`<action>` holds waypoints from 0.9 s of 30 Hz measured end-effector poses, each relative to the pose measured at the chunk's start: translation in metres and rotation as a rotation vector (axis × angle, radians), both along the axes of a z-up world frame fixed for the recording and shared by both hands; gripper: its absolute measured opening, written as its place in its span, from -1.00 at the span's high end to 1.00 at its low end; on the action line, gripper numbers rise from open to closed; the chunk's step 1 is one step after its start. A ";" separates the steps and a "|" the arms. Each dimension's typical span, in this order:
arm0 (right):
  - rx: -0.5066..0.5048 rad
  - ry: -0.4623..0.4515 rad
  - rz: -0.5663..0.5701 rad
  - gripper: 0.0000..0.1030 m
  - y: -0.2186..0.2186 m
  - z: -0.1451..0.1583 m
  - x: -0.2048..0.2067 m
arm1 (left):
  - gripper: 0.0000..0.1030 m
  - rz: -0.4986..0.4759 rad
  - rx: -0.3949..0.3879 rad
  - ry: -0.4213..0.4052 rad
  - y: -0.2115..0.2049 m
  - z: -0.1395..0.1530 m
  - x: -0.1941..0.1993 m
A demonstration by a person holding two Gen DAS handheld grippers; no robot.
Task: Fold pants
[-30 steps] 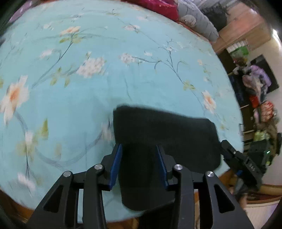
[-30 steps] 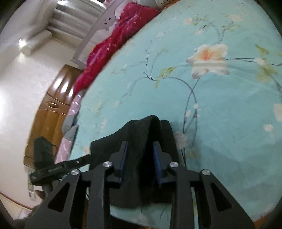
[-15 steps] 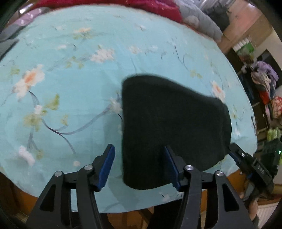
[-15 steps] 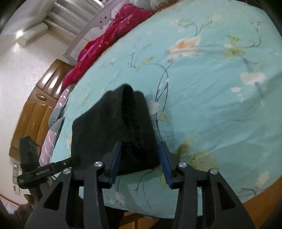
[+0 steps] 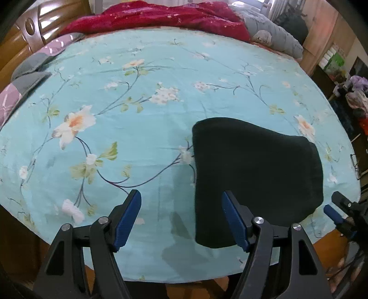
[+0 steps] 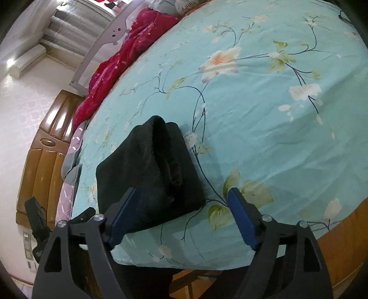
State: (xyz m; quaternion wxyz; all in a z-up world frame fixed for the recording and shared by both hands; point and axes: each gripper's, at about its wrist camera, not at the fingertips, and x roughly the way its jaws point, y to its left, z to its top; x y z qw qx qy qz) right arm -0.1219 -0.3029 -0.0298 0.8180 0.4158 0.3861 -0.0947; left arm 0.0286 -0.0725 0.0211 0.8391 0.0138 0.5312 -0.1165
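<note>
Black pants (image 5: 253, 174), folded bundle, near front edge of floral bedsheet (image 5: 138, 128) | left gripper (image 5: 181, 218) fingers spread, gripping nothing | right gripper (image 6: 181, 214) fingers spread, off pants

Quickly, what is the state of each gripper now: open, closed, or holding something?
Left gripper: open, holding nothing; the black pants lie beside it on the bed.
Right gripper: open, holding nothing.

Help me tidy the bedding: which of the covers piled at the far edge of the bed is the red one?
The red blanket, bunched along the far edge beside the wooden headboard; the grey quilt lies next to it, toward the right.
</note>
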 end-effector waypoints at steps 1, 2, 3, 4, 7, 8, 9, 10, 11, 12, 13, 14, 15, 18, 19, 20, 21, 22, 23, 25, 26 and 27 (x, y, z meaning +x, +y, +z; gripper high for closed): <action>-0.004 0.004 -0.001 -0.59 0.001 0.000 0.000 | -0.42 0.001 0.005 -0.004 0.001 0.000 0.000; -0.008 0.010 -0.003 -0.59 0.002 0.000 0.001 | -0.42 0.004 0.009 -0.008 0.002 -0.001 0.001; -0.012 0.018 -0.004 -0.60 0.003 0.000 0.001 | -0.42 0.008 0.014 -0.013 0.004 0.000 0.000; -0.014 0.021 -0.003 -0.60 0.004 0.001 0.002 | -0.42 0.011 0.019 -0.017 0.005 -0.001 0.001; -0.023 0.027 -0.001 -0.60 0.005 0.003 0.003 | -0.44 0.018 0.034 -0.020 0.010 -0.002 0.004; -0.032 0.028 0.001 -0.60 0.006 0.004 0.003 | -0.44 0.016 0.036 -0.016 0.012 -0.002 0.007; -0.041 0.030 0.003 -0.61 0.006 0.006 0.003 | -0.44 0.019 0.036 -0.012 0.015 -0.002 0.008; -0.056 0.031 0.004 -0.61 0.007 0.008 0.003 | -0.45 0.027 0.030 -0.007 0.020 -0.001 0.010; -0.066 0.032 0.004 -0.61 0.007 0.010 0.003 | -0.45 0.032 0.025 0.000 0.023 -0.001 0.012; -0.076 0.033 0.003 -0.61 0.007 0.011 0.002 | -0.45 0.039 0.020 0.009 0.027 -0.001 0.015; -0.086 0.034 0.002 -0.62 0.007 0.013 0.002 | -0.45 0.049 0.014 0.018 0.031 -0.002 0.017; -0.093 0.035 -0.001 -0.62 0.007 0.014 0.001 | -0.45 0.061 0.011 0.023 0.033 -0.002 0.019; -0.102 0.039 -0.004 -0.63 0.007 0.014 0.001 | -0.46 0.074 0.007 0.024 0.036 -0.003 0.020; -0.121 0.053 -0.008 -0.64 0.007 0.015 0.002 | -0.47 0.098 0.000 0.024 0.040 -0.005 0.021; -0.127 0.060 -0.008 -0.64 0.008 0.014 0.003 | -0.47 0.098 0.001 0.028 0.039 -0.007 0.021; -0.132 0.066 -0.008 -0.64 0.008 0.014 0.003 | -0.47 0.093 -0.001 0.036 0.038 -0.009 0.021; -0.142 0.072 -0.006 -0.64 0.010 0.013 0.003 | -0.47 0.084 -0.005 0.048 0.037 -0.012 0.021; -0.153 0.077 -0.007 -0.64 0.011 0.013 0.003 | -0.47 0.072 -0.011 0.066 0.034 -0.014 0.021; -0.165 0.079 -0.005 -0.65 0.012 0.013 0.003 | -0.47 0.058 -0.022 0.088 0.031 -0.016 0.022; -0.162 0.078 0.014 -0.67 0.015 0.011 0.004 | -0.47 0.032 -0.045 0.120 0.023 -0.018 0.025; -0.155 0.079 0.021 -0.67 0.016 0.010 0.005 | -0.47 0.018 -0.050 0.127 0.018 -0.017 0.027; -0.150 0.077 0.025 -0.67 0.015 0.009 0.005 | -0.47 0.005 -0.051 0.128 0.013 -0.016 0.030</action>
